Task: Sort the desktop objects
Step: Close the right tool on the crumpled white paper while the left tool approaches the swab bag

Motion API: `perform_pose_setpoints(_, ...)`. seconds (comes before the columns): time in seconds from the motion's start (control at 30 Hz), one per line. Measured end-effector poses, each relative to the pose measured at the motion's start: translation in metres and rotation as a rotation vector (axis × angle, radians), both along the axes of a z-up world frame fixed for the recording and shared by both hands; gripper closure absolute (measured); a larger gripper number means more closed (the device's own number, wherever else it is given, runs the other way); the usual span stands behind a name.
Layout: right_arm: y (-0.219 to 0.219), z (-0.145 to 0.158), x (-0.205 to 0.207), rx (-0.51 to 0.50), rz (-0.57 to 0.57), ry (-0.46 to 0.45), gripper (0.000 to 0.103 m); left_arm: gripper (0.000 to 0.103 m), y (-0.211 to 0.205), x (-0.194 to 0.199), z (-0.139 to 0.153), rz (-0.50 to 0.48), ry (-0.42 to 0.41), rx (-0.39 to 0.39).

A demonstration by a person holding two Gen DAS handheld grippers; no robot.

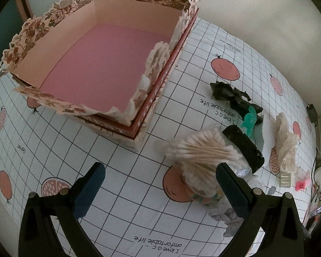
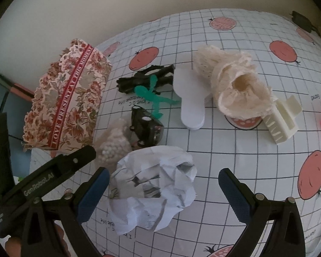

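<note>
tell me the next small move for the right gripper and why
Probably ease the right gripper forward and shut it on the paper ball. Its jaws are open with the ball lying between the fingers, nothing held yet, and the box stands empty.

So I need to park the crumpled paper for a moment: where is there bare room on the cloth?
Bare cloth lies right of the crumpled paper, below the white hair clip, and in front of the floral box. The box floor is bare too. It is crowded around the cotton swabs, toy car and green figure.
</note>
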State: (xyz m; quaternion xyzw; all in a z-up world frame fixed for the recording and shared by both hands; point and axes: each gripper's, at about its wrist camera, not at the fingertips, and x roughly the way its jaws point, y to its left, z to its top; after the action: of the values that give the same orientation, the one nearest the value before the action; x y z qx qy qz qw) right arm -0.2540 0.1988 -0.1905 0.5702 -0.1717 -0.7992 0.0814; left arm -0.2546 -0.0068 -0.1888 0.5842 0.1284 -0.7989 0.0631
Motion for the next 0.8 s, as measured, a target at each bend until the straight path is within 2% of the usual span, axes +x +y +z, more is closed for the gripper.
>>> perform_pose_setpoints(0.63,-0.0049,-0.0024,0.0000,-0.002,0.045,-0.040,0.000,0.000,0.0002,-0.0020,-0.0003,-0.006,-0.002,-0.001)
perform_pose_setpoints(0.8,-0.0025,-0.0012,0.0014,-0.015,0.036,-0.041,0.005,0.000,-0.0014,-0.0007,-0.0004,-0.013,0.002,0.003)
